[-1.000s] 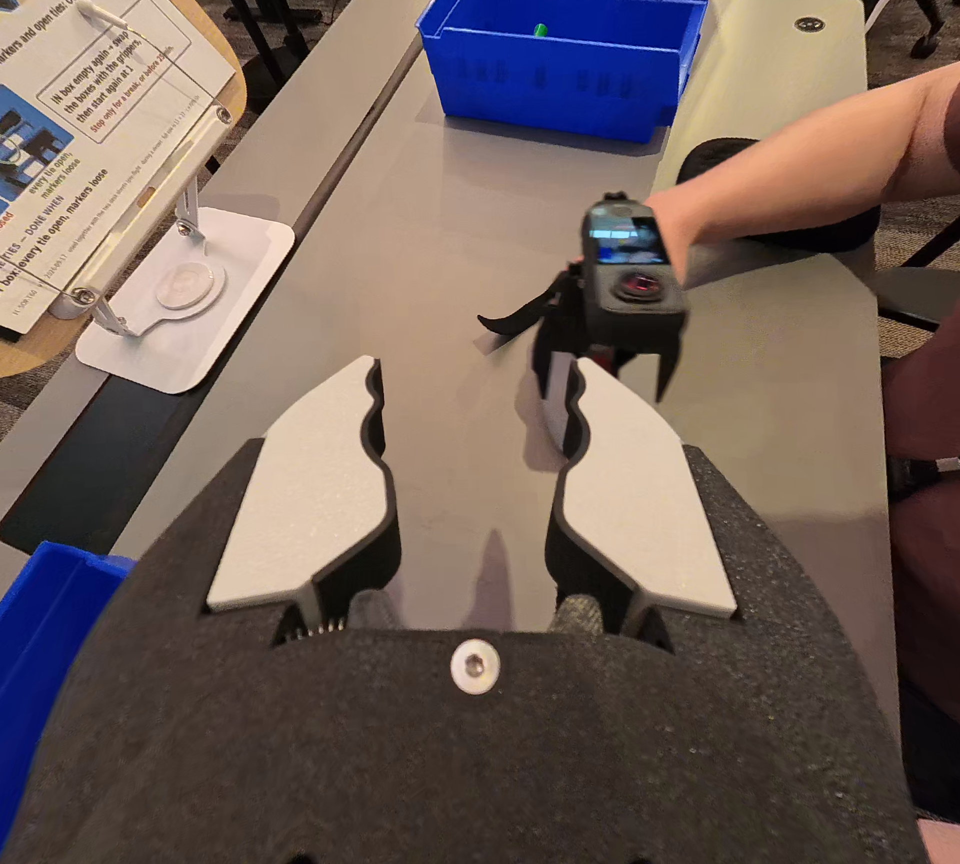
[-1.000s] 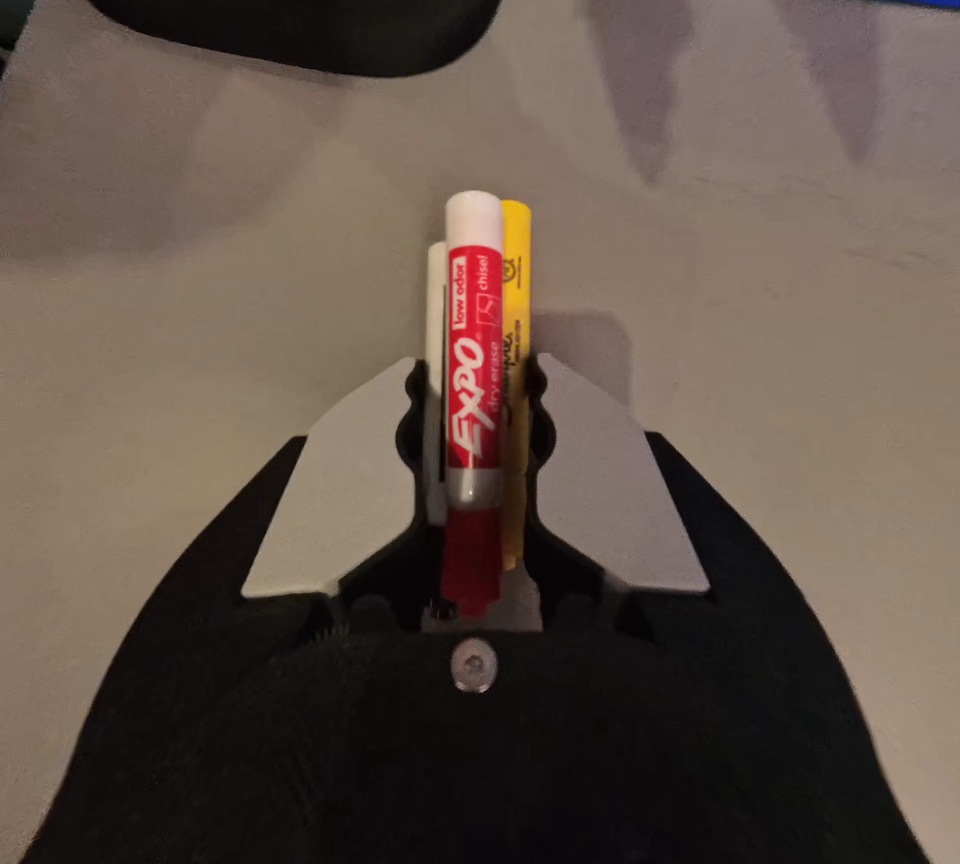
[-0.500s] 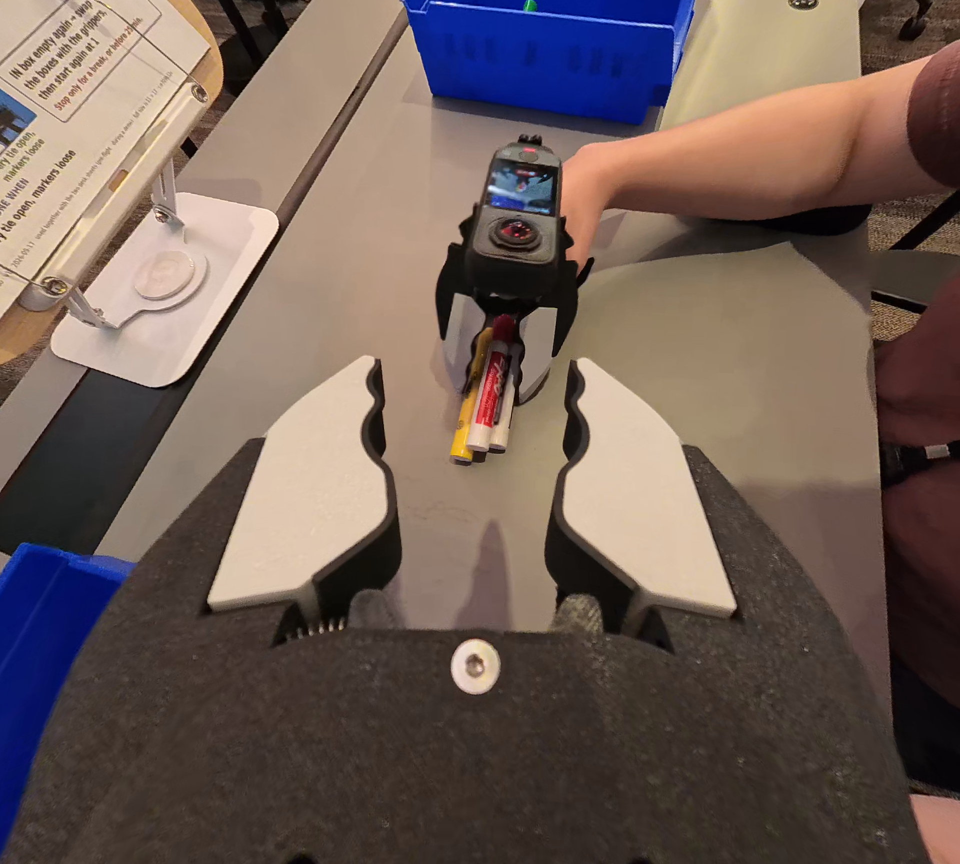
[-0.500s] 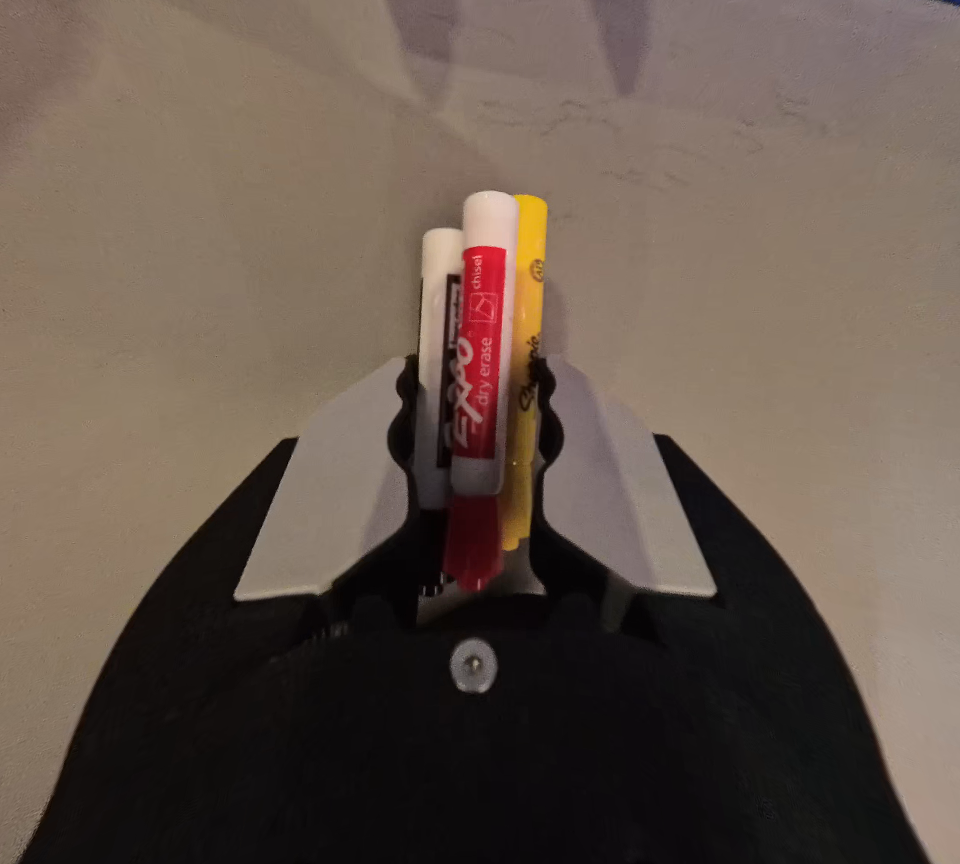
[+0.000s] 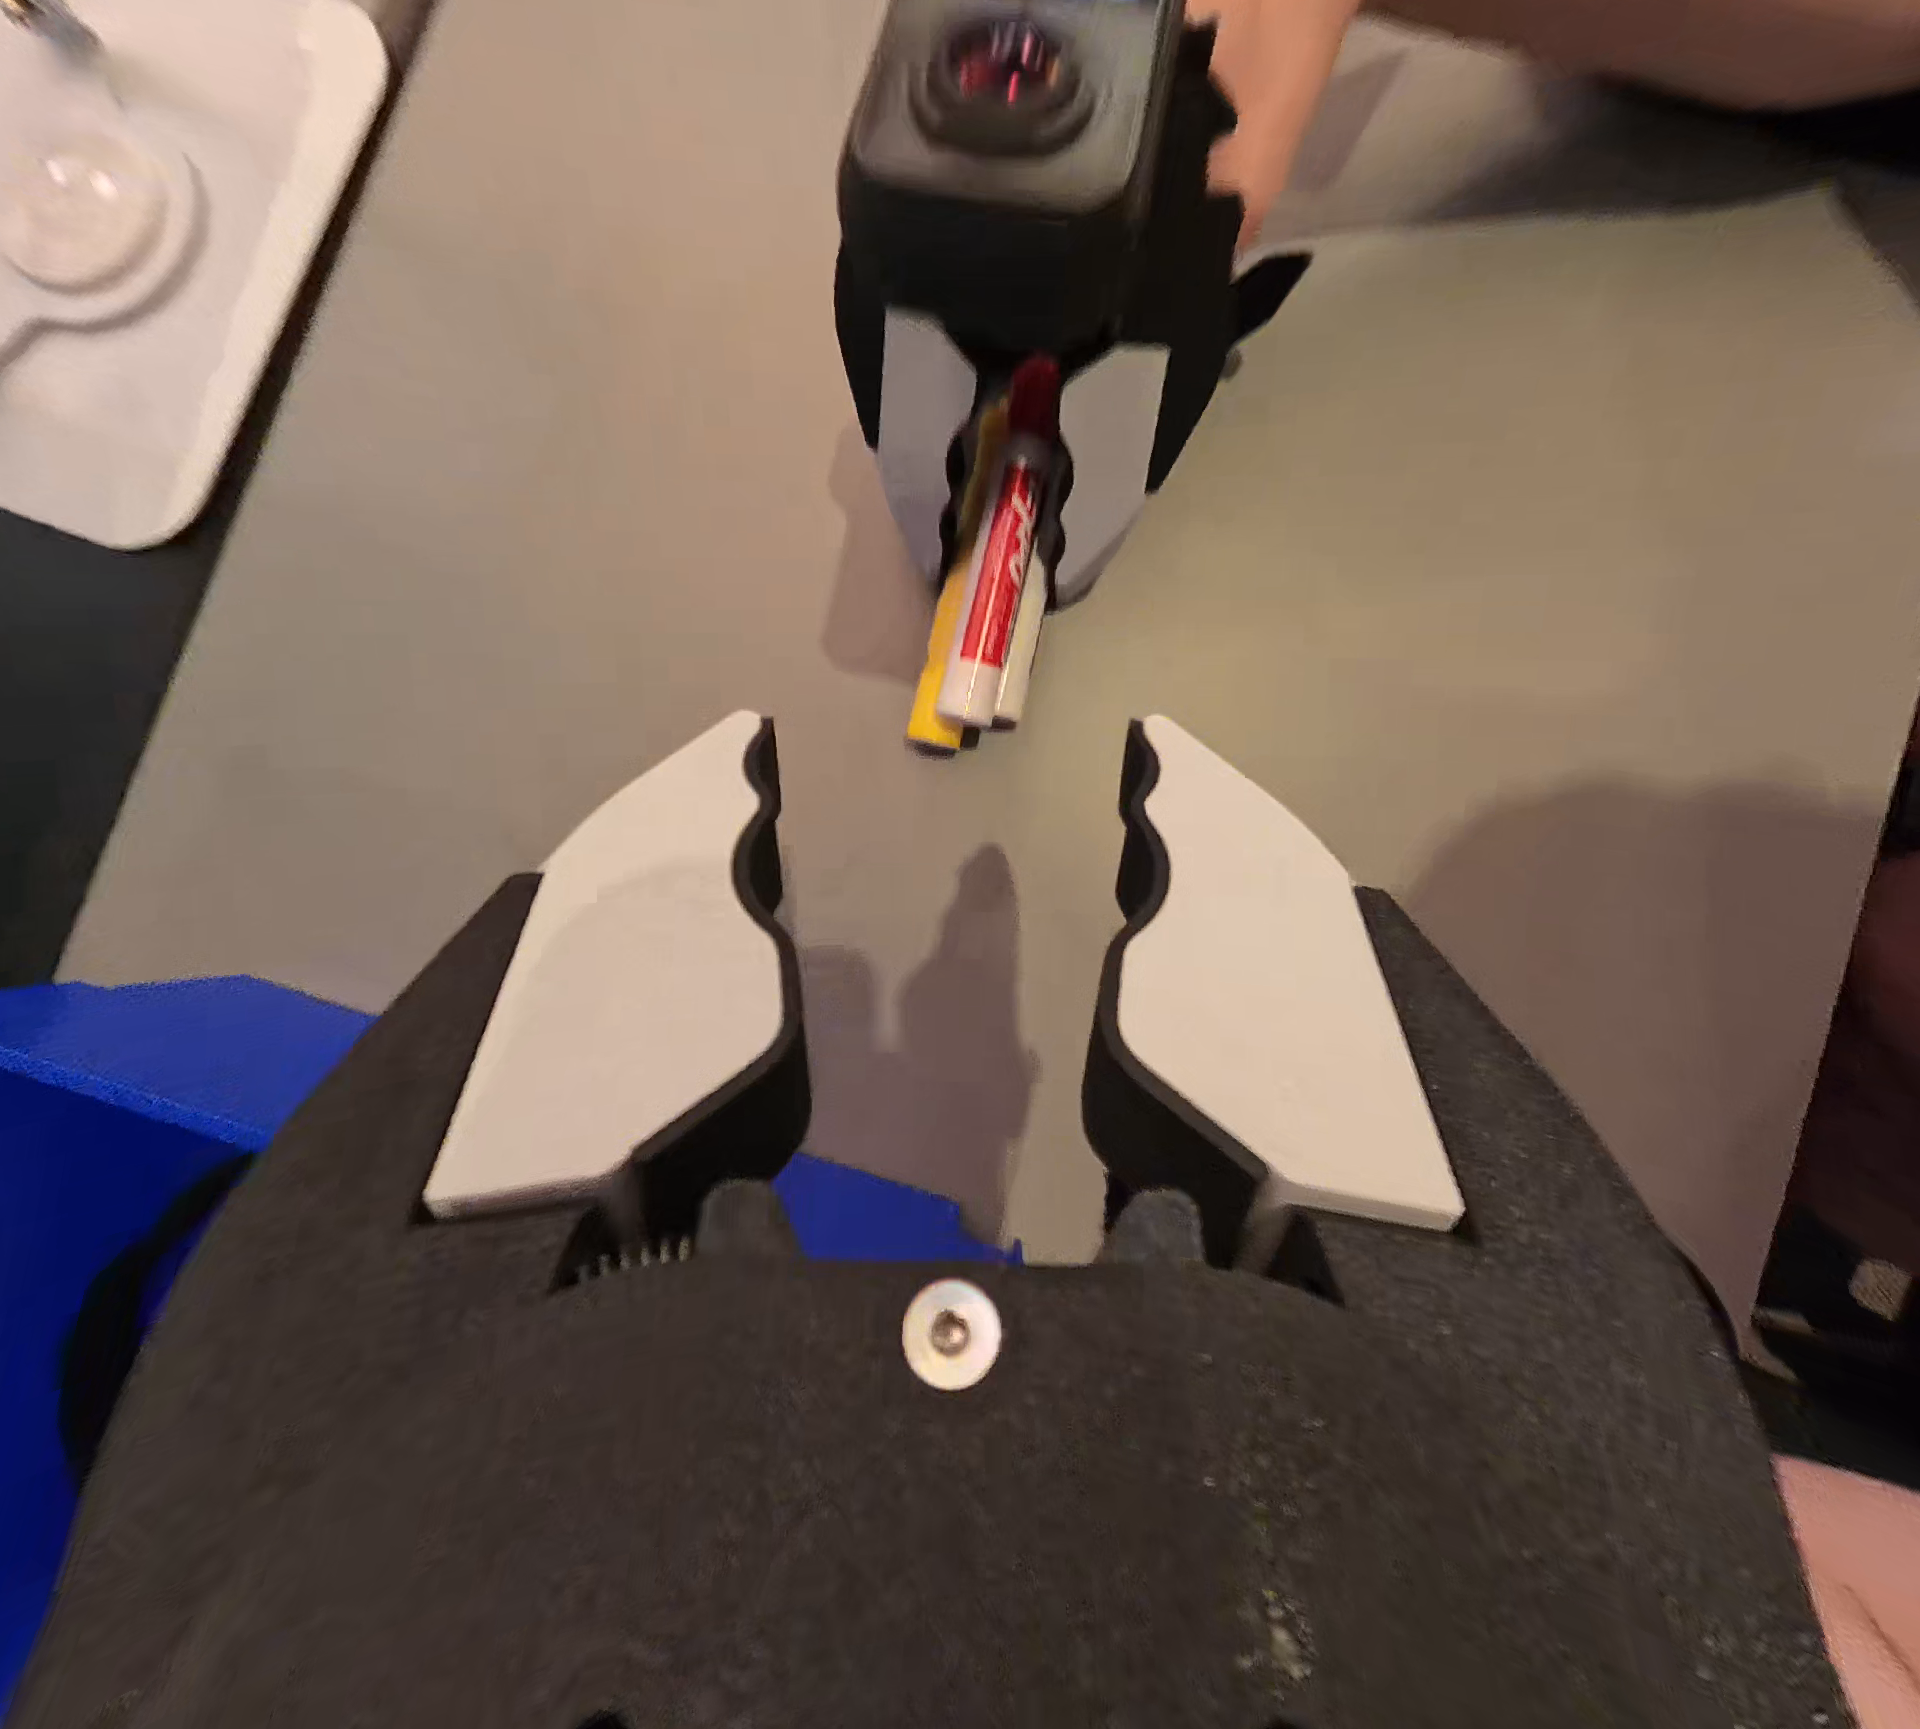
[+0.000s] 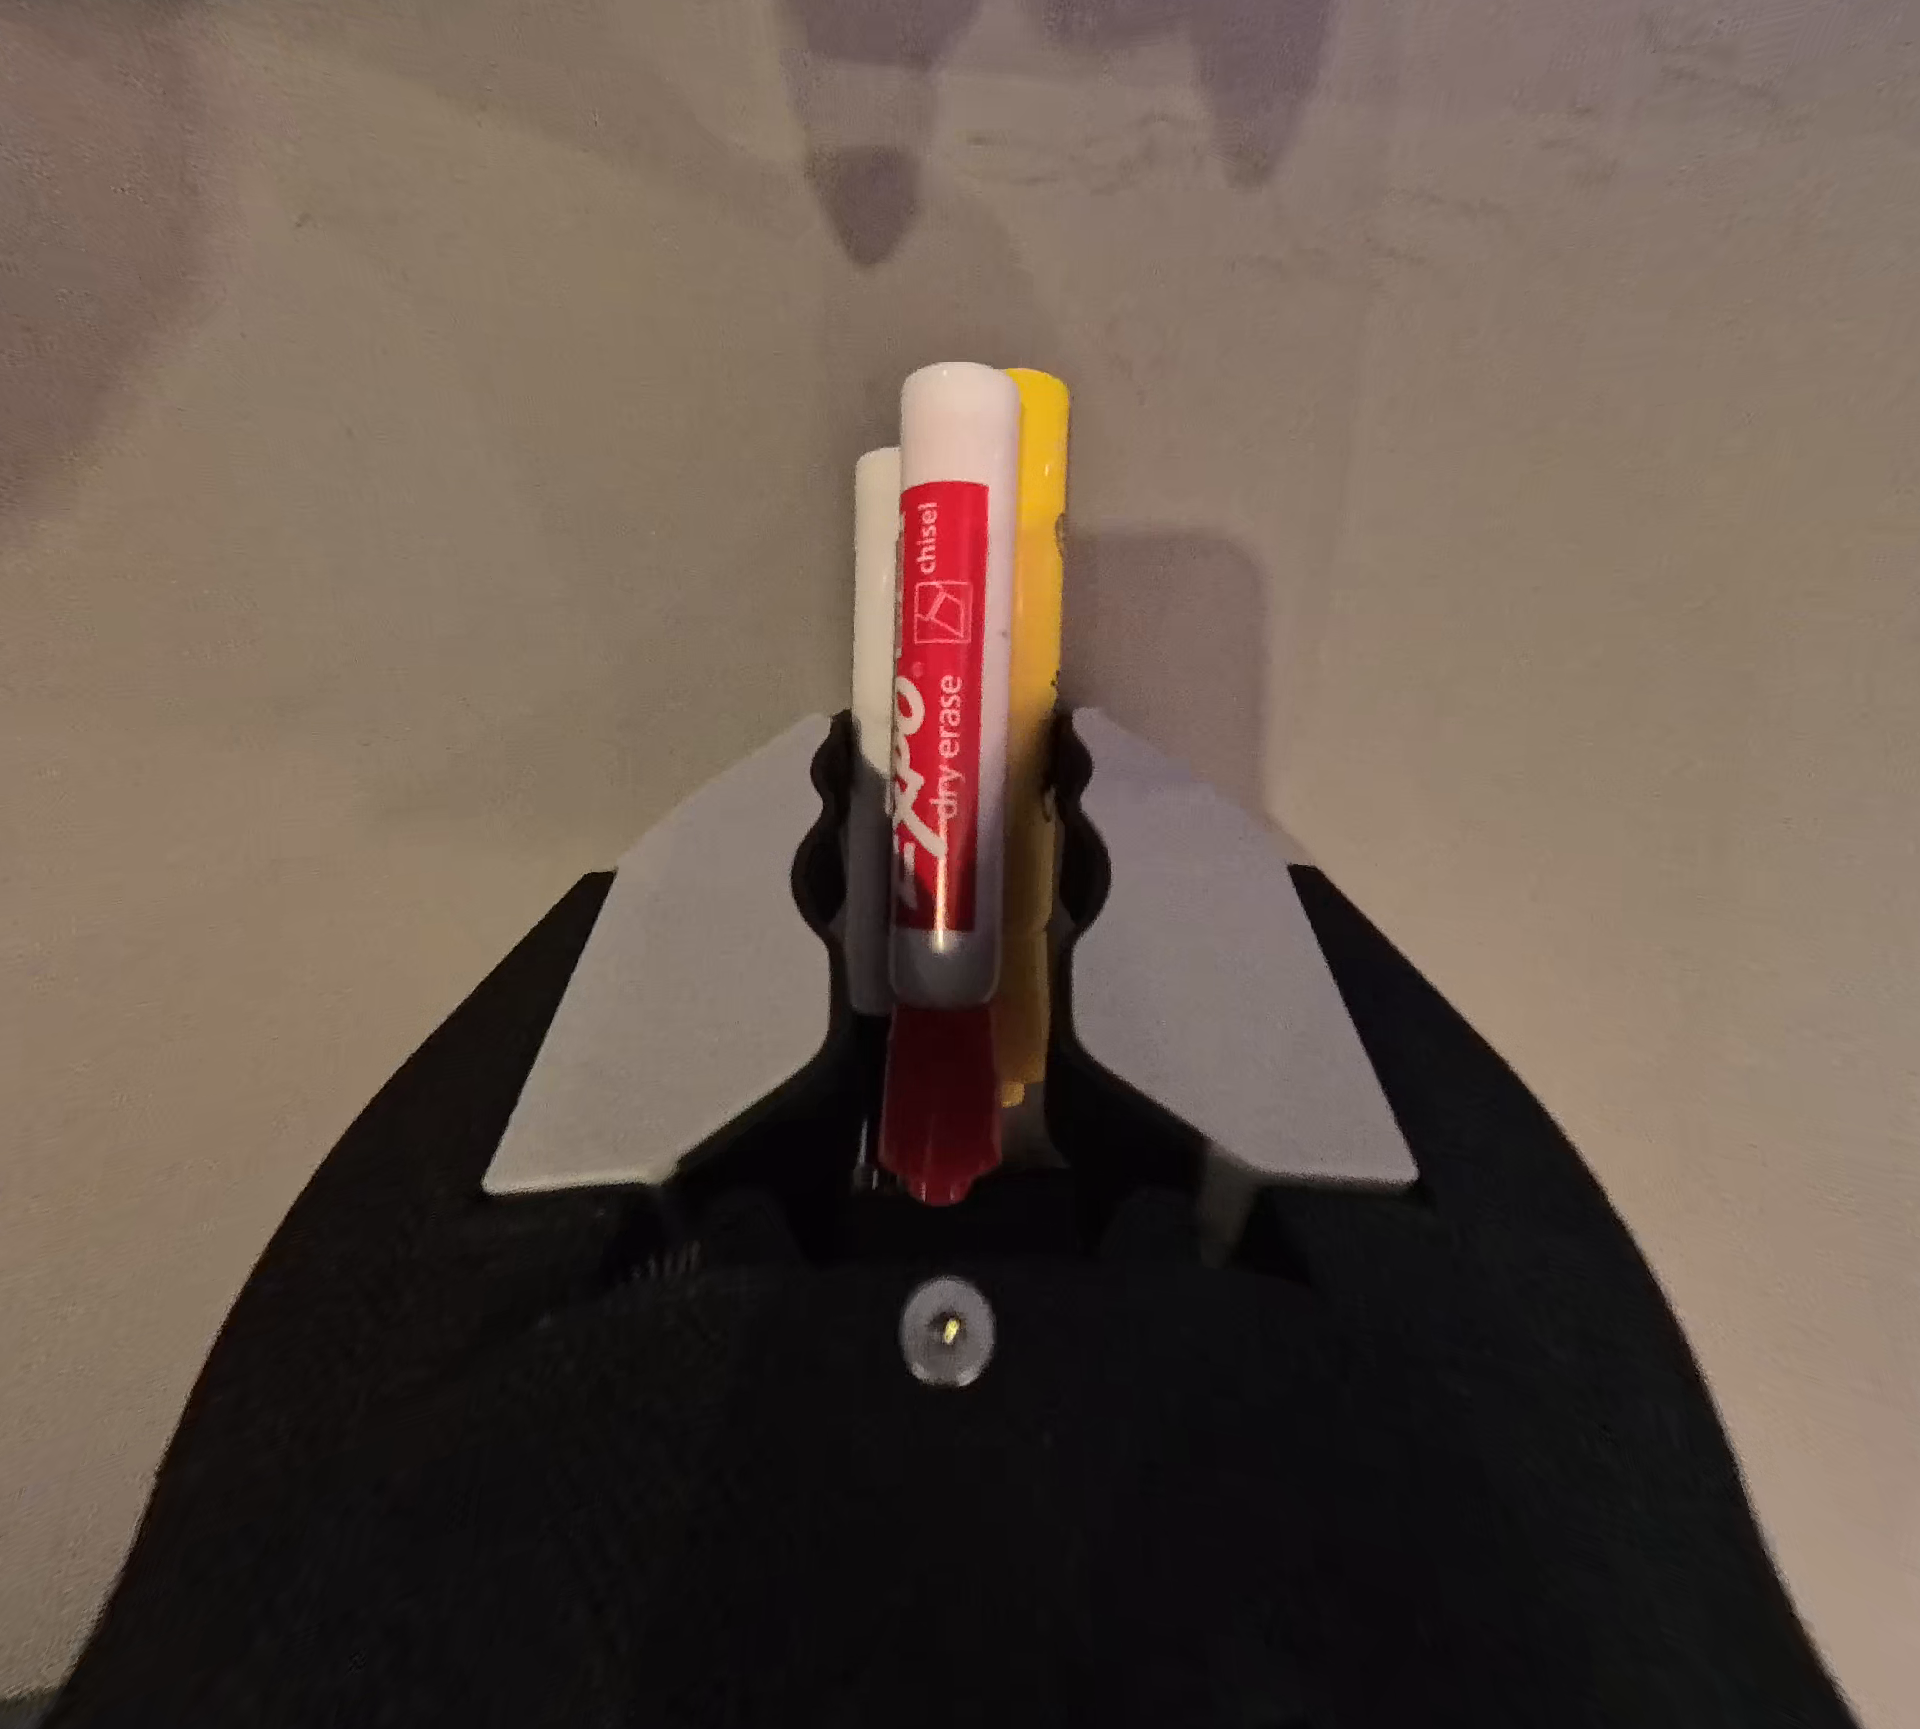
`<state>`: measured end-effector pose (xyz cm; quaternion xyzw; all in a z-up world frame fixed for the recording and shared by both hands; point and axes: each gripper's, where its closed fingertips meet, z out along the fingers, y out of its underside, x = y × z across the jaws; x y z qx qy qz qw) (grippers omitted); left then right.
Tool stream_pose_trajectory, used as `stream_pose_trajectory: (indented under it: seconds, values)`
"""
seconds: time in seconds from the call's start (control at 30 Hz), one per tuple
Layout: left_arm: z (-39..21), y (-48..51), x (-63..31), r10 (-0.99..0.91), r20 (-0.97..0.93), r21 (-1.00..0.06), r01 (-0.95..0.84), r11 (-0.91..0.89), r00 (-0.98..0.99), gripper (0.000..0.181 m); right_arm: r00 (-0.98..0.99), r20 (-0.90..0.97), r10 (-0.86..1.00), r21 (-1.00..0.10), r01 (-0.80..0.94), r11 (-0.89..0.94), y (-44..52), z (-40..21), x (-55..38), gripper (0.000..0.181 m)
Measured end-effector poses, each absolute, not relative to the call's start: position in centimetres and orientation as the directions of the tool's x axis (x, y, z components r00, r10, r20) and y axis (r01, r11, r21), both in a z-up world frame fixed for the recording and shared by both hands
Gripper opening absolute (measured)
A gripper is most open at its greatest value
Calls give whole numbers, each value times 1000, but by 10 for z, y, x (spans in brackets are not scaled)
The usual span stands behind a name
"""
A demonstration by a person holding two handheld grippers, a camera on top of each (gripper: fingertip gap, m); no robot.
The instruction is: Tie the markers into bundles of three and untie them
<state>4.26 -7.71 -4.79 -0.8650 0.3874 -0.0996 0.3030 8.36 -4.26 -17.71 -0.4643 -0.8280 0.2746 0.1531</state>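
Grey matte tabletop (image 5: 582, 391) bore everything. Blue plastic bin (image 5: 156, 1087) sat at near left edge, under left gripper. Left black-and-grey two-finger gripper (image 5: 948, 832) hovered low, jaws spread wide, empty, likely waiting to receive. Right black-and-grey gripper (image 6: 948, 749) faced it, clamped on three-marker cluster (image 5: 982, 630): red-labelled white marker (image 6: 951, 692) on top, yellow marker (image 6: 1039, 599) and white marker (image 6: 875, 578) flanking, ends jutting toward open jaws, apparently for handover. No tie visible.
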Motion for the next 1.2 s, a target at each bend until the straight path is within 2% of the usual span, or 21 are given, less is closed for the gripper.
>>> stream_pose_trajectory:
  seconds: [0.2,0.43,0.6,0.8,1.2]
  values:
    - [-101,-76,48,-704,44,-426,-624,-655,709,53,-511,1,860,-603,686,408,-37,-179,90,40]
    - [-149,-69,57,-677,95,-321,-621,-715,730,41,-496,-3,868,-603,693,395,-25,-179,106,40]
    - [-170,-58,71,-694,104,-330,-634,-699,712,26,-492,-8,871,-621,685,381,-21,-179,110,40]
    - [-175,-56,77,-688,156,-348,-612,-710,709,26,-500,-9,866,-642,667,378,-22,-179,110,40]
    - [-179,-51,78,-684,144,-357,-607,-710,715,30,-502,-21,865,-665,653,363,-22,-178,110,40]
